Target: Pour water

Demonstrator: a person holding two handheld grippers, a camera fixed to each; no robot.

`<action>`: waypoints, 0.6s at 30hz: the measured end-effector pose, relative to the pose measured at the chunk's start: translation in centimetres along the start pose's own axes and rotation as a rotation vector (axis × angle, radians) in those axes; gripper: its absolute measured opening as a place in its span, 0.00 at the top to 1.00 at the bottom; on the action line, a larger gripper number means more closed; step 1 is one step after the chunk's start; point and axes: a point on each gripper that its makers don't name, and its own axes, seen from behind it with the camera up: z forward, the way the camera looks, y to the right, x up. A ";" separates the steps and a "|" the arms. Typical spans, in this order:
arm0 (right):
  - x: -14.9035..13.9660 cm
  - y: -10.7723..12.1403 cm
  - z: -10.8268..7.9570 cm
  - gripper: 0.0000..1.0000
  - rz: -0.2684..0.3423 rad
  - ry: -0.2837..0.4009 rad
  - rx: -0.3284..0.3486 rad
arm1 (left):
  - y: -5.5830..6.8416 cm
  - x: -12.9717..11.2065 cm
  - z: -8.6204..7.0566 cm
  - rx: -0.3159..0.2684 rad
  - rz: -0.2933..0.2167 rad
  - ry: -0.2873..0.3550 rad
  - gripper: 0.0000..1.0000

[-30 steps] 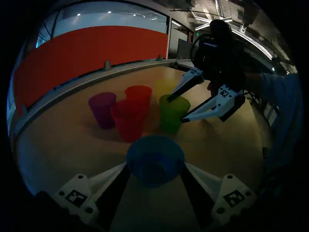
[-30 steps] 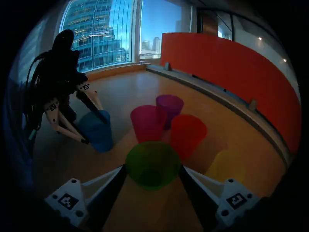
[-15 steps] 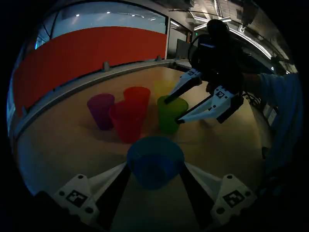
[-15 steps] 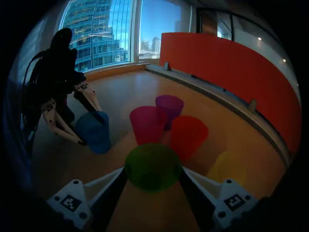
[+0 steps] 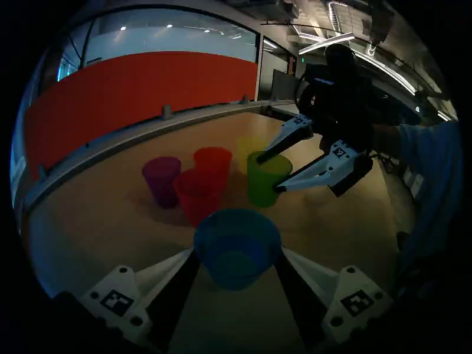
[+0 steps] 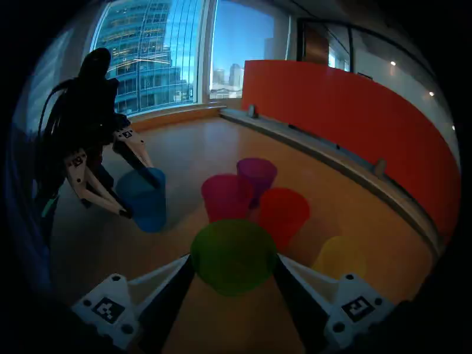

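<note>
grasping looks done, pouring not yet begun. the left gripper (image 5: pixel 237 252) has its fingers clamped on a blue translucent plastic cup (image 5: pixel 237 236), and the right gripper (image 6: pixel 233 258) grips a green translucent plastic cup (image 6: pixel 233 251); both cups are upright. next, i'd guess, one rim must come over the other, then a slow tilt. a faint level shows in the blue, perhaps water; the green i cannot judge. beyond, on the wooden surface (image 6: pixel 194 147), stand a yellow plastic cup (image 6: pixel 337 256), red plastic cup (image 6: pixel 283 212), magenta plastic cup (image 6: pixel 227 197) and purple plastic cup (image 6: pixel 256 174).

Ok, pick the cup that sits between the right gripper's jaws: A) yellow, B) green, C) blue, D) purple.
B: in the right gripper view the green cup sits pressed between the jaws of the right gripper, while the blue cup is held in the left gripper.
</note>
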 end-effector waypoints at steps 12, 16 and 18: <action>3.2 -1.5 -3.4 0.08 -0.005 0.114 -0.024 | 1.0 2.0 -2.9 0.041 0.019 0.050 0.15; 4.2 -1.9 -4.6 0.08 -0.010 0.160 -0.036 | 1.2 2.5 -3.7 0.053 0.018 0.069 0.15; 4.7 -2.1 -5.2 0.07 -0.016 0.181 -0.045 | 1.4 2.8 -4.0 0.058 0.016 0.079 0.15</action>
